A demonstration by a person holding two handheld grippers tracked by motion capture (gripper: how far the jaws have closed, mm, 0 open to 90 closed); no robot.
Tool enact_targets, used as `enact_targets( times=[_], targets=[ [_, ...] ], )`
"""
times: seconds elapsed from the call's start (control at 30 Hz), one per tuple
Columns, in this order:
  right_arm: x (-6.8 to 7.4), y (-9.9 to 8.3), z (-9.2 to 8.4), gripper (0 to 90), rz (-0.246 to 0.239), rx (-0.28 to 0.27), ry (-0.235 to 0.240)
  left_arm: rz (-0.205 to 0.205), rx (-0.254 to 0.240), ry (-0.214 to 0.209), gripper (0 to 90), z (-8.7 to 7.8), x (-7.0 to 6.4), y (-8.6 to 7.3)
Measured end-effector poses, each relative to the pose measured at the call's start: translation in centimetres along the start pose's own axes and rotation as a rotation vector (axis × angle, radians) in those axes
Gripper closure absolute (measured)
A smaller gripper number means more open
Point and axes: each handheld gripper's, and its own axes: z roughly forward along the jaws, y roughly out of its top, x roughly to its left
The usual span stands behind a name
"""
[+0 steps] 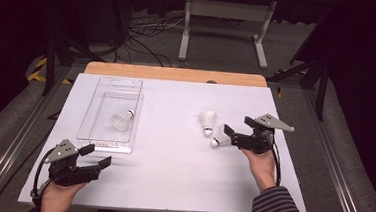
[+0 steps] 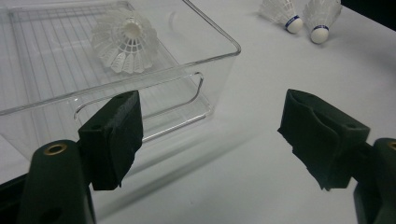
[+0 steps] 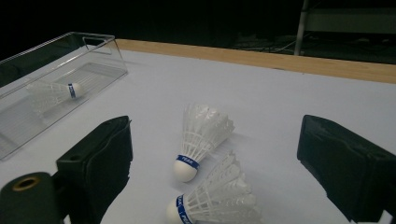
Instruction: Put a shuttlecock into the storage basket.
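Two white shuttlecocks with blue bands lie on the white table right of centre, one farther (image 1: 207, 121) (image 3: 201, 133) and one nearer (image 1: 220, 137) (image 3: 222, 198). My right gripper (image 1: 237, 127) (image 3: 215, 154) is open just to their right, and the nearer shuttlecock sits between its spread jaws, untouched. A third shuttlecock (image 1: 122, 120) (image 2: 125, 46) (image 3: 51, 92) lies inside the clear plastic tray (image 1: 85, 124) (image 2: 219, 51) (image 3: 93, 46) at the left. At the front left my left gripper (image 1: 96, 155) (image 2: 210, 135) is open and empty, pointing at the tray's near end.
The white sheet (image 1: 172, 160) covers the table, with a wooden strip (image 1: 175, 74) along the far edge. Beyond the table are a white frame (image 1: 224, 18), cables on the floor and dark stands. The two loose shuttlecocks (image 2: 303, 18) lie far right of the left gripper.
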Motion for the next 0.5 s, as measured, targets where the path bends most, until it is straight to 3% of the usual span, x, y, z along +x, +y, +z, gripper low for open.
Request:
enact_targets(
  times=[0.5],
  targets=[
    [-0.3,1.2,0.9,15.5,0.008,0.119,-0.006,0.000,0.002,-0.001,22.1,0.0,0.0,0.0]
  ],
)
